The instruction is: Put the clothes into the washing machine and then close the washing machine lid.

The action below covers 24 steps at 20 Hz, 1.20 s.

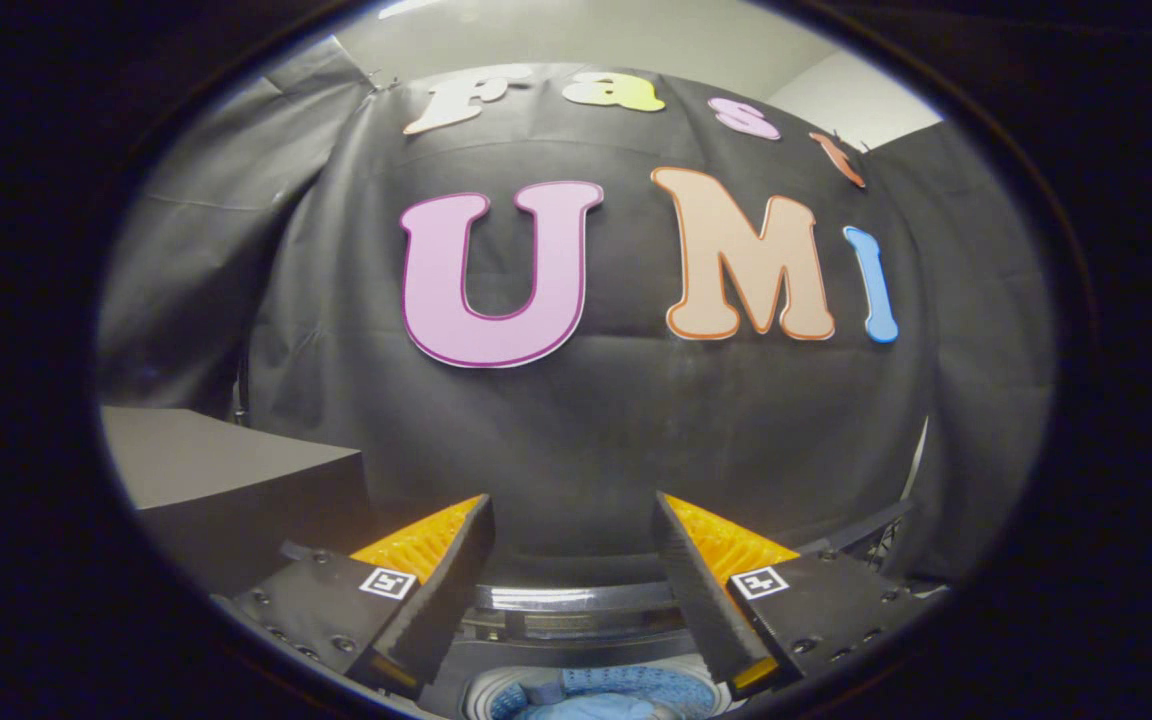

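Note:
My gripper is open, held high above the washing machine, with nothing between its fingers. Below and between the fingers sits the washing machine, a top loader whose round drum opening shows beneath me. Blue clothes lie inside the drum. The raised back edge of the machine, possibly its lid or panel, runs across just beyond the drum.
The black cloth booth wall stands close ahead, beyond the fingers. A dark box-like block with a grey top sits to the left of the machine. A thin stand or frame shows to the right of the fingers.

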Each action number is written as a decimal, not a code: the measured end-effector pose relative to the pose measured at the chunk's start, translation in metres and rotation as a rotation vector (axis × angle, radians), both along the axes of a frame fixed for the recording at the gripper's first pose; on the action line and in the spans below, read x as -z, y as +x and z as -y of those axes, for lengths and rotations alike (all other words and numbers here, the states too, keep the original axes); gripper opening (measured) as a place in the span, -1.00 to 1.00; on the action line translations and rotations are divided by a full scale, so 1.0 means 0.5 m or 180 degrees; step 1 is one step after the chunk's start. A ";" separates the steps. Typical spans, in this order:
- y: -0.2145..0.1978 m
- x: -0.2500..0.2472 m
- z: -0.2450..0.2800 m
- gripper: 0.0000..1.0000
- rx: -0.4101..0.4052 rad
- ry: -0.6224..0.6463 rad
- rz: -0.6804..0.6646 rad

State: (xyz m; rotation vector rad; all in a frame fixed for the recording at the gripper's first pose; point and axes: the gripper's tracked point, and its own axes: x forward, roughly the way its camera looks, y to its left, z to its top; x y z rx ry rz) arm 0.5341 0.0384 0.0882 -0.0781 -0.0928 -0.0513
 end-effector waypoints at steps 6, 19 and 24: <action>-0.056 0.090 0.009 0.95 0.0040 -0.0055 -0.0234; -0.124 0.249 0.012 0.96 0.0148 -0.0362 -0.1079; -0.182 0.245 -0.023 0.97 -0.0206 -0.0094 -0.1160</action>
